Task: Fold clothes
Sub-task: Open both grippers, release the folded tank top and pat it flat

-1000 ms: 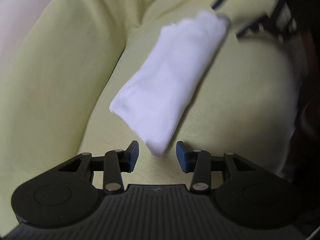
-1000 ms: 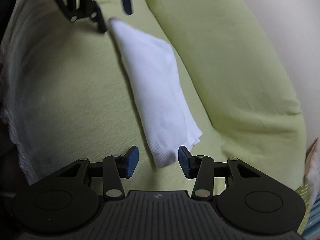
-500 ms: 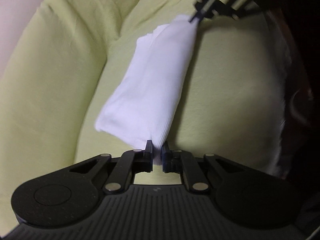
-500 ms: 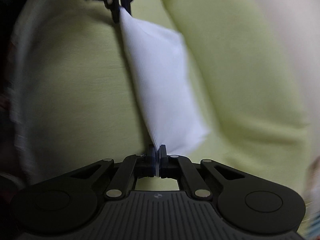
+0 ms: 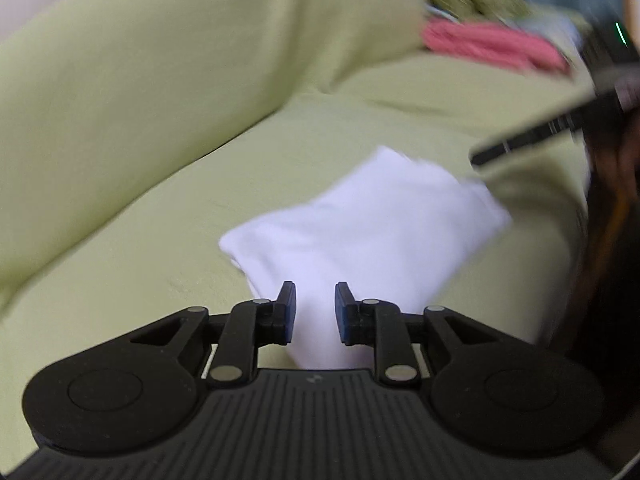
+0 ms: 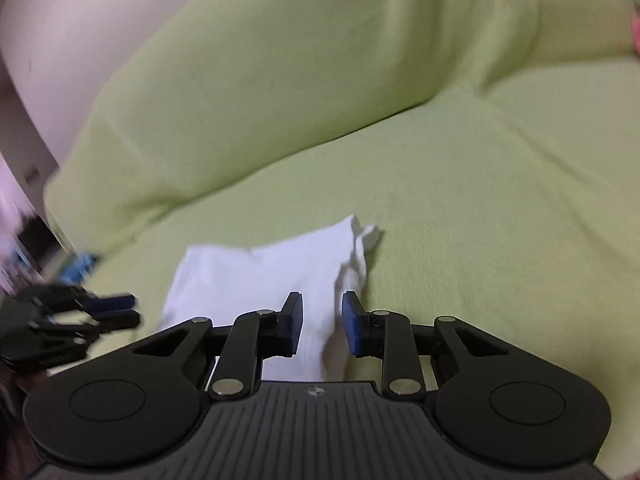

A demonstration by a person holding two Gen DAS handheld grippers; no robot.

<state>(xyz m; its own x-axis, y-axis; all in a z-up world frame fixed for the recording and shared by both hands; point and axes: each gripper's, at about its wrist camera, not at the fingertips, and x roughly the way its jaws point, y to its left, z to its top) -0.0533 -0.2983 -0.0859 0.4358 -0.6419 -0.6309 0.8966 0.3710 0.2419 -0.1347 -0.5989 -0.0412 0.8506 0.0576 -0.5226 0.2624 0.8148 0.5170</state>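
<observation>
- Left gripper (image 5: pixel 315 312), black with blue pads, has its jaws opening: a narrow gap stands between the pads, and they do not press on anything.
- Between and beyond those pads lies the folded white knit cloth (image 5: pixel 360 240), a thick, roughly rectangular bundle; its near end runs down under the gripper body, so whether the pads brush it cannot be told.
- Right gripper (image 6: pixel 322 322), of the same black-and-blue make, is also opening, its pads set narrowly apart with white fabric showing in the gap and no pad pressing on it.
- From the right wrist view the white cloth (image 6: pixel 264 276) rests flat on the seat, with a small loose corner sticking out at its far right edge.
- The cloth sits on the seat of a pale yellow-green fabric-covered sofa (image 5: pixel 168 216), near the crease where the seat meets the padded backrest (image 6: pixel 280 80).
- In the left wrist view the right gripper shows only as a blurred dark bar at the right edge, just above the far corner of the cloth.
- In the right wrist view the left gripper appears at the lower left, blurred, just beside the cloth's left edge.
- A crumpled pink-red garment (image 5: pixel 492 46) lies well apart at the far end of the seat.
- A pale wall (image 6: pixel 80 32) rises behind the backrest.
</observation>
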